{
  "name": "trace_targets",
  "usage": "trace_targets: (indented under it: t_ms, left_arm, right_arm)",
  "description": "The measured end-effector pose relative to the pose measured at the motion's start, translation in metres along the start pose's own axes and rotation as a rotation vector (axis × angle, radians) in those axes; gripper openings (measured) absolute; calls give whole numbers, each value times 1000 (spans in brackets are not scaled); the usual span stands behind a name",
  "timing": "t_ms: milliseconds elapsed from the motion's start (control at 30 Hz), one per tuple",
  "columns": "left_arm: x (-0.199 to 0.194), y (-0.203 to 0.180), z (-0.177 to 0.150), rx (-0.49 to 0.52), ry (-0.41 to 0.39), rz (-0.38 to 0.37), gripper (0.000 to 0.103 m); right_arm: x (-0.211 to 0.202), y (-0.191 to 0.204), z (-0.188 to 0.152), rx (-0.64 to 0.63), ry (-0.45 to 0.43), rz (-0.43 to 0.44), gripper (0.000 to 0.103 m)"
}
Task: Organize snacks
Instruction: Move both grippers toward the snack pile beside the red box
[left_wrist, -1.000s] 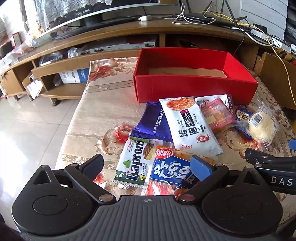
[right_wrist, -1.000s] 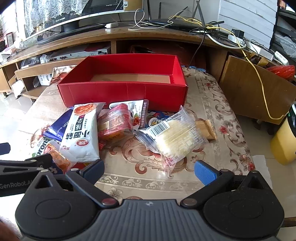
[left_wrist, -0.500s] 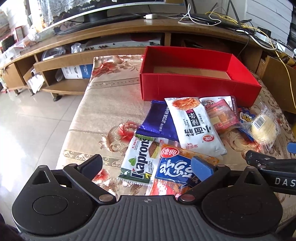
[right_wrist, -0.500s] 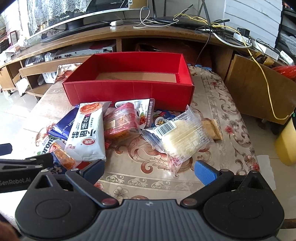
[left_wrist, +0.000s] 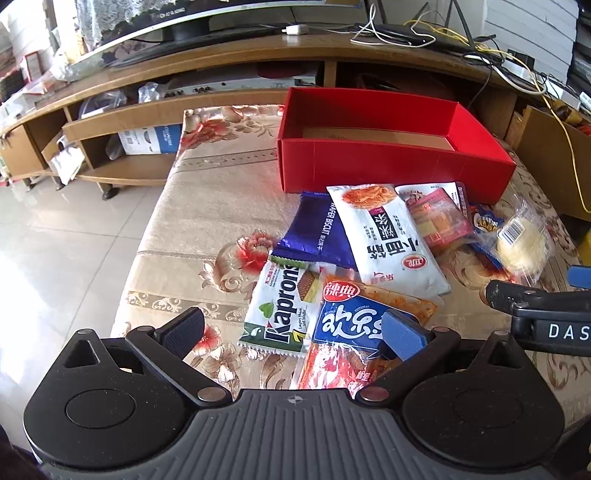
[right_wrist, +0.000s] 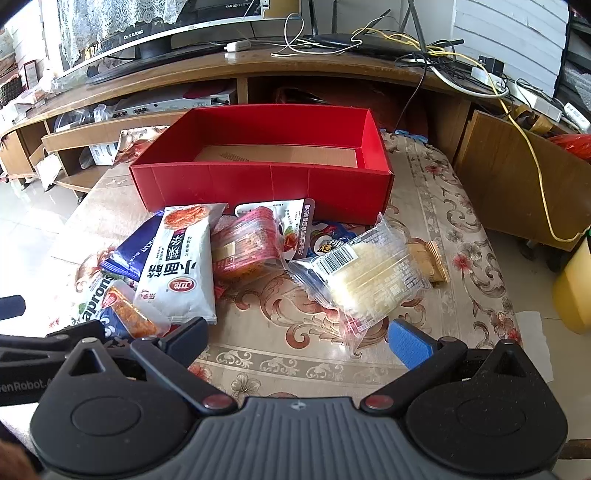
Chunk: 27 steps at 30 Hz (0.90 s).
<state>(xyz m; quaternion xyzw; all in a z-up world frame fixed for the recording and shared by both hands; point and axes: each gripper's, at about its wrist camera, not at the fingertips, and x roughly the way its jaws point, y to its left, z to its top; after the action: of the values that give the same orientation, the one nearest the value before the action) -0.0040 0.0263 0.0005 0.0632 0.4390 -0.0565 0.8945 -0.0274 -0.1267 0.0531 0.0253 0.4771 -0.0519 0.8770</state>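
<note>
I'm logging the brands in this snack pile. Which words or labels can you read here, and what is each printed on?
"Kapron": green-and-white wafer pack.
"WAFER BISCUIT", first letter cut off: dark blue pack.
"DAS", cut off by the frame edge: right claw's arm.
"enRobot.A", cut off: left claw's arm.
Chinese characters: white noodle-snack pack, blue-and-red spicy pack.
Barcode digits on the clear-wrapped cake and the TV's lettering: too small.

Both wrist views low, near table edge, facing forward; share red box (left_wrist: 391, 162) (right_wrist: 266, 184) and snack pile.
</note>
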Motion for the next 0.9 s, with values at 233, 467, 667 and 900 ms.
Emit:
trace_targets:
  t_ms: [233, 467, 667, 900]
  left_arm:
    - [-1, -5, -2, 29, 3, -23, 103]
    - [5, -15, -11, 108, 30, -49, 103]
    - [17, -14, -10, 100, 69, -71, 102]
    - [26, -11, -12, 65, 129, -128, 85]
  right_arm:
    - [1, -2, 0, 8, 0, -2, 103]
    - [0, -6, 0, 25, 4, 8, 103]
    - [2, -3, 3, 25, 17, 31, 103]
    - [7, 7, 21, 4, 20, 62, 103]
